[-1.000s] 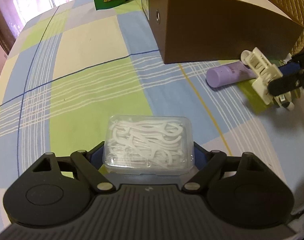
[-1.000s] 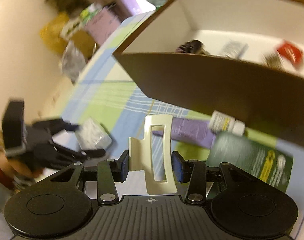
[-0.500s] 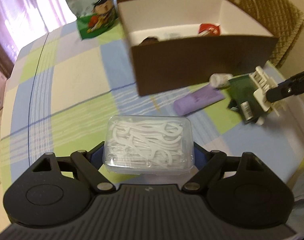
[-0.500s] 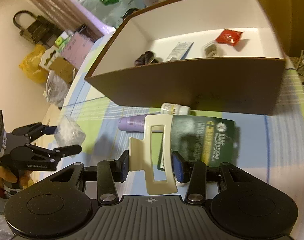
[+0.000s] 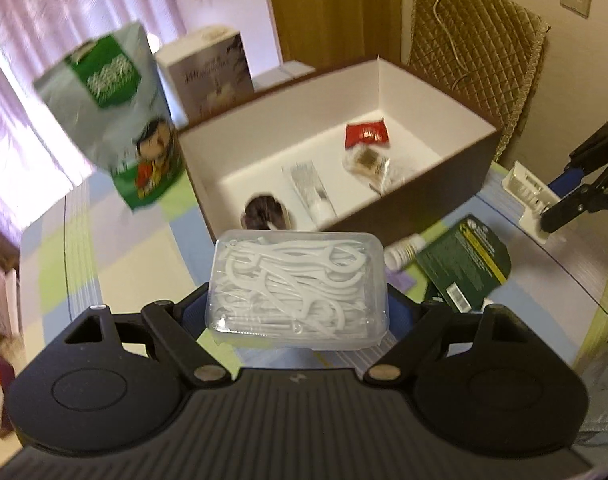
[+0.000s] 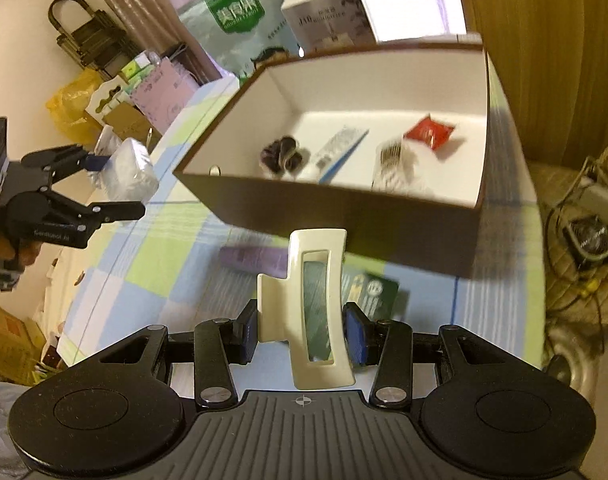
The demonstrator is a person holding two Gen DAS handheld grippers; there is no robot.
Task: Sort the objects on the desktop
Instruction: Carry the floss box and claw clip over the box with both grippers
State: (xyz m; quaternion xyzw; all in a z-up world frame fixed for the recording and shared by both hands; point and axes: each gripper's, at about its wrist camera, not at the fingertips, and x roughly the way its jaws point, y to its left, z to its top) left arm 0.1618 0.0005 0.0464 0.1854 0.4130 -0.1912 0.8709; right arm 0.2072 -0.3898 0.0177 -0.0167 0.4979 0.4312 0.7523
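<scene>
My left claw (image 5: 298, 312) pinches a clear floss-pick case (image 5: 298, 288) above the checked worktop (image 5: 116, 264), just short of the open brown box (image 5: 335, 184); my right claw (image 6: 304, 336) clamps a cream hair clip (image 6: 313, 308) near the box's front wall.

Open brown cardboard box (image 5: 443, 196) sat mid-frame; red sachet (image 5: 366, 135) in it upper right, dark hair scrunchie (image 5: 264, 213) lower left. Dark green card packet (image 5: 463, 260) lay before box, lower right. Green snack bag (image 5: 116, 120) stood left.
</scene>
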